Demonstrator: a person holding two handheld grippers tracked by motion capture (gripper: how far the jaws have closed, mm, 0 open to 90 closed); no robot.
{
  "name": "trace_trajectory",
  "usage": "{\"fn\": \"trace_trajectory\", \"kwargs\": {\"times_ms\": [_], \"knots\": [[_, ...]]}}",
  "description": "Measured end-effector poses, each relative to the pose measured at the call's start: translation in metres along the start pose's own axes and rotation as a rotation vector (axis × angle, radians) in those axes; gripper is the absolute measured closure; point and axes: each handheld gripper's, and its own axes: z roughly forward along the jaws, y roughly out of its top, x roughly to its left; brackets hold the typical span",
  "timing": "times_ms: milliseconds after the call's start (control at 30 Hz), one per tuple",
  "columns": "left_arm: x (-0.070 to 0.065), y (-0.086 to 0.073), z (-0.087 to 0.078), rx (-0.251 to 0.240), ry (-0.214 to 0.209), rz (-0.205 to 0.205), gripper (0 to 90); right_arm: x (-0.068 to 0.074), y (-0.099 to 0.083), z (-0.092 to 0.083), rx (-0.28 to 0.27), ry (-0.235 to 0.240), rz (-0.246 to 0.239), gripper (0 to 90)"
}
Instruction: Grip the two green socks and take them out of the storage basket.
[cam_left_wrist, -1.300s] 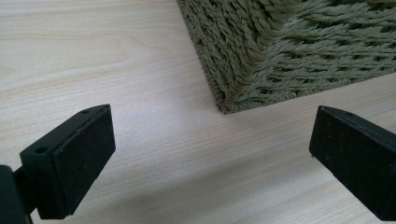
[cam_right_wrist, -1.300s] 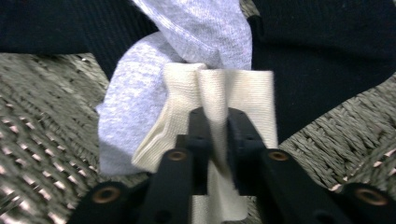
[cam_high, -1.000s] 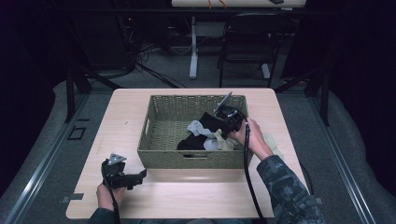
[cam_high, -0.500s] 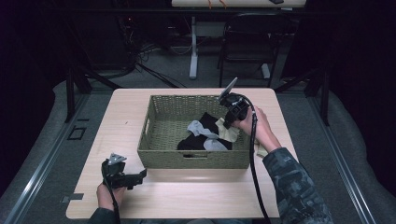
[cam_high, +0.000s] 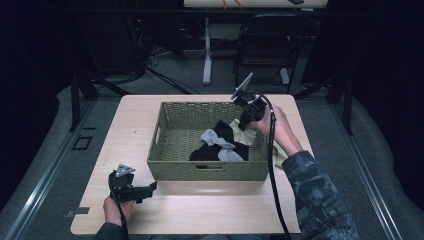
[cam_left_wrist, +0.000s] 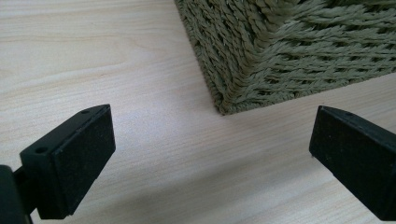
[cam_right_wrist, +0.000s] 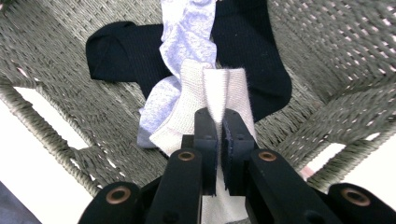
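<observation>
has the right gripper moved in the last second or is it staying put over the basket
Yes. The right gripper, shut on a cream cloth, has risen and drifted toward the basket's far right corner.

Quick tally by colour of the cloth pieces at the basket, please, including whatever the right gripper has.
Cream: 1, cream cloth, pinched in the right gripper
Grey: 1, grey cloth, in the basket
Black: 1 black cloth, possibly more bunched together
Total: 3
</observation>
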Motion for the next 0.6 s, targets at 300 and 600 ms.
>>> {"fn": "trace_trajectory", "kwargs": {"times_ms": [300,600], "knots": [[0.000,0.000,0.000,0.005,-0.002,0.003,0.1,-0.003,0.002,-0.019,-0.019,0.008,0.002,86.5],[0.000,0.000,0.000,0.003,-0.005,-0.002,0.2,-0.006,0.002,-0.042,-0.049,0.000,0.008,86.5]]}}
